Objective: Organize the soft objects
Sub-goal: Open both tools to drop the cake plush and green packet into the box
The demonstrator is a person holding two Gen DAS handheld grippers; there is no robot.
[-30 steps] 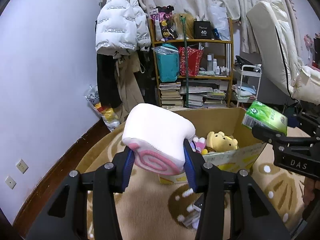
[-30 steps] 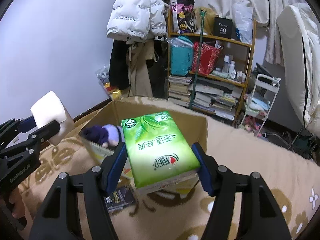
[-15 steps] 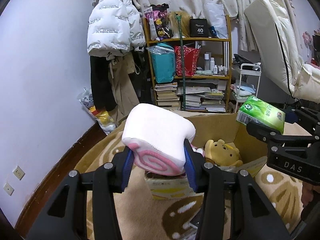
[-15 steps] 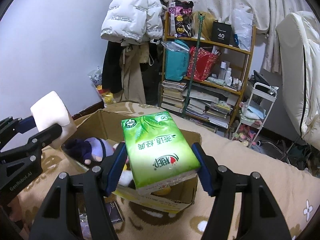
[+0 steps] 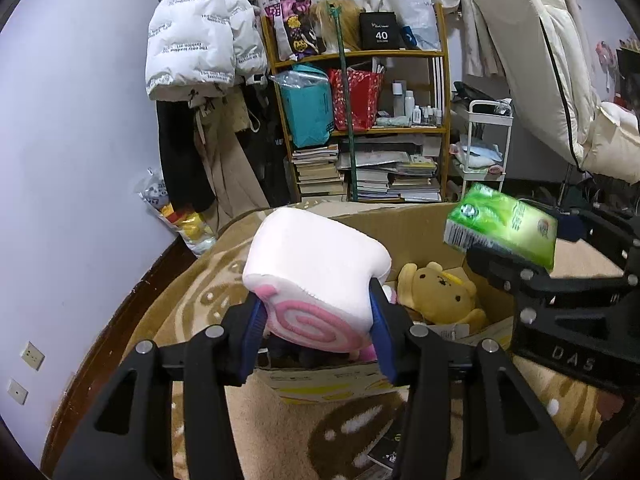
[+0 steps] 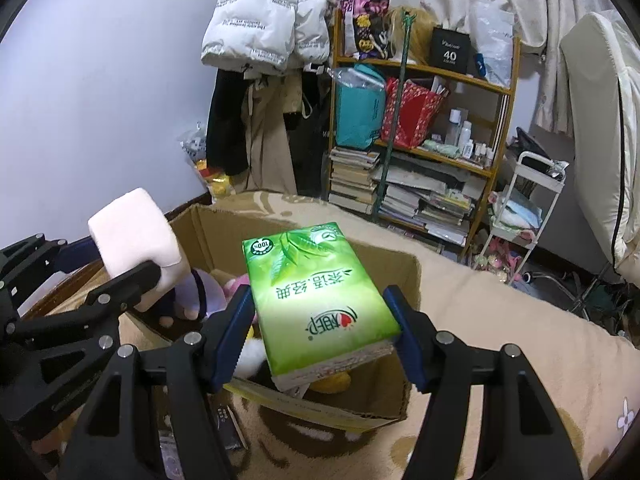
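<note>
Over the last second both my grippers closed in on the open brown cardboard box (image 6: pixel 404 276). Left gripper (image 5: pixel 316 312) clamped on the white-and-pink swirl plush roll (image 5: pixel 316 276), right gripper (image 6: pixel 322 328) clamped on the green plastic-wrapped tissue pack (image 6: pixel 316 292). Both now over the near rim, at 6 o'clock of the box; yellow plush bear (image 5: pixel 436 292) already inside. Release looks next.

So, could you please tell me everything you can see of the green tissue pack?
The green tissue pack is a soft, rectangular block in glossy green plastic wrap, printed with leaves, Chinese characters, a red-and-white logo and a "100%" badge; a barcode shows on one end. The right claw is shut on its sides, blue pads pressing in. It is held tilted in the air above the open cardboard box, touching nothing else.
</note>
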